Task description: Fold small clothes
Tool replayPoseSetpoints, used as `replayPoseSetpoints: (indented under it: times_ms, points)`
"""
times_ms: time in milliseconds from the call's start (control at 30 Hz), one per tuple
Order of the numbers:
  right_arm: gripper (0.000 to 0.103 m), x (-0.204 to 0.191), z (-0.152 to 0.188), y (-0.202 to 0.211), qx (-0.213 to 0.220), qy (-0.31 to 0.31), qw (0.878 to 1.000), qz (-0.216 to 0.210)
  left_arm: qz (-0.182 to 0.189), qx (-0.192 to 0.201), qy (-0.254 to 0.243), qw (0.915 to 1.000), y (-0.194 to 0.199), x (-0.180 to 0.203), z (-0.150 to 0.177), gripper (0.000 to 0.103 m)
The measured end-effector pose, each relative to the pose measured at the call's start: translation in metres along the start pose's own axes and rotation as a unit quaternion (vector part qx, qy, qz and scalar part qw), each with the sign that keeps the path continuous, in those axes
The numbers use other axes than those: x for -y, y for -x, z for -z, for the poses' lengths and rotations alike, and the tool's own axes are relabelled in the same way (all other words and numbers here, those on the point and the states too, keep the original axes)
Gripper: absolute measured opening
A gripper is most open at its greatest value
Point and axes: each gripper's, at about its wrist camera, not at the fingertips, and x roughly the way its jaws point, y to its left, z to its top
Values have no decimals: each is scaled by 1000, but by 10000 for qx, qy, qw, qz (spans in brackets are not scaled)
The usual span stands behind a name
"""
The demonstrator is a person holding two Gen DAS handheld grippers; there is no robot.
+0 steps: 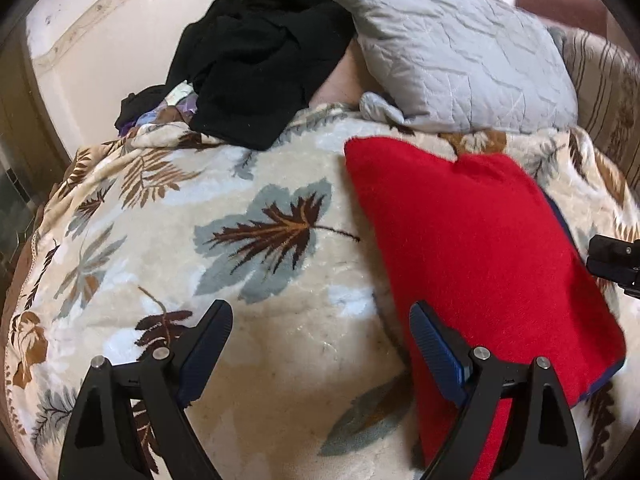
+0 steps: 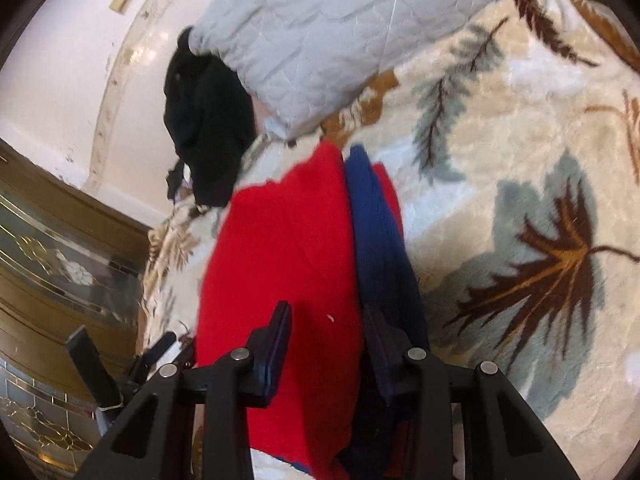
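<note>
A folded red garment (image 1: 476, 248) with a blue edge lies on the leaf-patterned blanket (image 1: 240, 264) at the right. My left gripper (image 1: 320, 320) is open and empty just left of it, its right finger (image 1: 434, 344) over the garment's near left edge. In the right wrist view the red garment (image 2: 288, 264) with its blue layer (image 2: 380, 240) sits between the fingers of my right gripper (image 2: 326, 332), whose jaws stand partly apart around the thick fold. The right gripper's tip (image 1: 612, 260) shows at the right edge of the left wrist view.
A pile of black clothes (image 1: 260, 52) lies at the far side of the bed beside a grey quilted pillow (image 1: 460, 52). A striped cushion (image 1: 604, 92) is at the far right. A wooden cabinet with glass panels (image 2: 52, 272) stands beyond the bed's edge.
</note>
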Motion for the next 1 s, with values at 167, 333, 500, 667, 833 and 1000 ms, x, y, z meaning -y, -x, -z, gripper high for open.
replayPoseSetpoints:
  times_ms: [167, 333, 500, 667, 833, 1000]
  points:
    - [60, 10, -6, 11, 119, -205, 9996, -152, 109, 129, 107, 9998, 7, -3, -3, 90]
    - [60, 19, -8, 12, 35, -363, 9992, -132, 408, 142, 196, 9989, 11, -5, -5, 90]
    - [60, 25, -7, 9, -42, -441, 9989, -131, 522, 181, 123, 9984, 15, -1, -5, 90]
    - [60, 23, -7, 7, -63, -436, 9989, -128, 451, 182, 34, 9988, 19, 2, -5, 90]
    - [60, 15, -6, 10, -55, -322, 9993, -161, 333, 279, -109, 9990, 32, 6, -3, 90]
    - [60, 13, -3, 16, -22, -309, 9993, -197, 285, 355, -175, 9988, 44, 10, -2, 90]
